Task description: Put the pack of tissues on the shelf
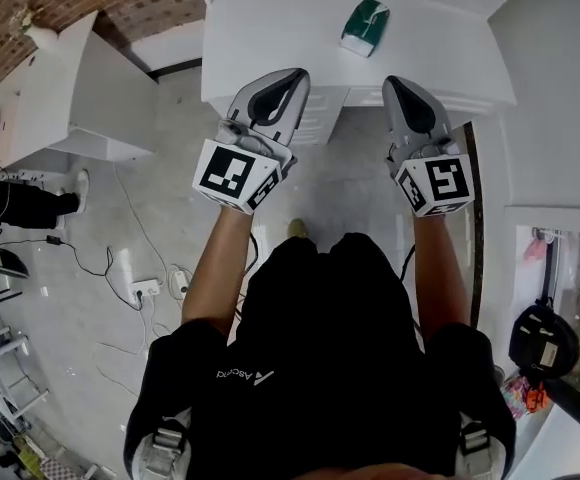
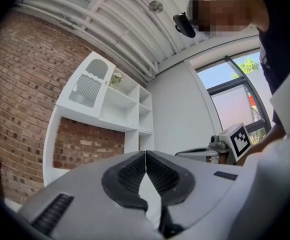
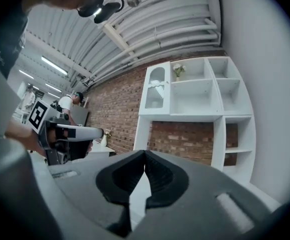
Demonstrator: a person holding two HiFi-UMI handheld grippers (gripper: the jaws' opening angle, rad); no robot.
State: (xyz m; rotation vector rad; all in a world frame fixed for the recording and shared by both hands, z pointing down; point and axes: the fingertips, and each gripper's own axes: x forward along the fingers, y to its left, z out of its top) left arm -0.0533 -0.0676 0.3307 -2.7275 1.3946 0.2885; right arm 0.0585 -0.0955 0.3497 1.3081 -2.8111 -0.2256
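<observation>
A green and white pack of tissues [image 1: 364,26] lies on the white desk [image 1: 270,38] ahead of me. Both grippers hang in the air short of the desk's front edge, tilted upward. My left gripper [image 1: 295,76] is shut with nothing between its pads, well left of the pack. My right gripper [image 1: 394,81] is also shut and empty, just below and right of the pack. In the gripper views the left gripper [image 2: 145,153] and the right gripper [image 3: 144,153] point at a white shelf unit [image 3: 195,91] on a brick wall, its cubbies [image 2: 122,101] mostly bare.
A second white table [image 1: 70,98] stands at the left, cables and a power strip [image 1: 145,290] lie on the floor. A small flower vase [image 3: 178,70] sits in an upper cubby. A white cabinet side [image 1: 560,98] flanks the desk on the right. Another person [image 3: 70,104] stands far off.
</observation>
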